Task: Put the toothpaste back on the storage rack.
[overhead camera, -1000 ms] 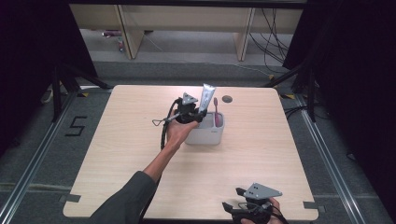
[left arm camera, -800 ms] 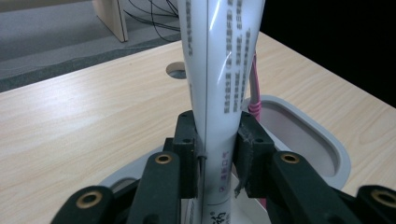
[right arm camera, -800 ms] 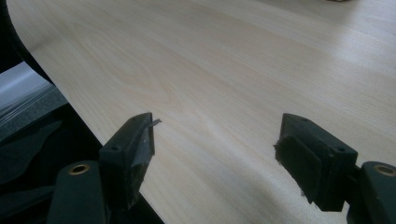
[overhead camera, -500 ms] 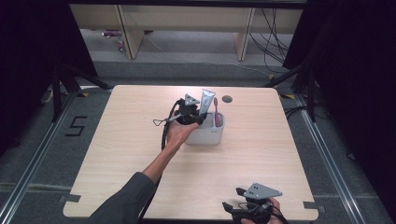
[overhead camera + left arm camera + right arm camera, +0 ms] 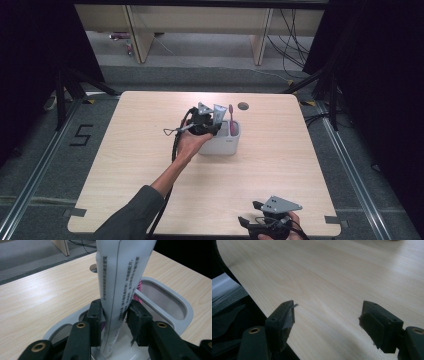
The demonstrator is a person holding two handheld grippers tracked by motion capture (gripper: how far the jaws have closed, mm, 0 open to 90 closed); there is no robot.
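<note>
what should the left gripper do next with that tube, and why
Probably open a little wider, then lift straight up and away. The toothpaste tube stands upright in the white holder beside the pink toothbrush. The left gripper has just been opening, with a gap at one pad though the tube is between its jaws.

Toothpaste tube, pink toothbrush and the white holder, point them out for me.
toothpaste tube [image 5: 125,277]: left gripper view, on its printed white body.
pink toothbrush [image 5: 231,119]: high view, on its upright handle.
white holder [image 5: 222,146]: high view, on its front wall.
</note>
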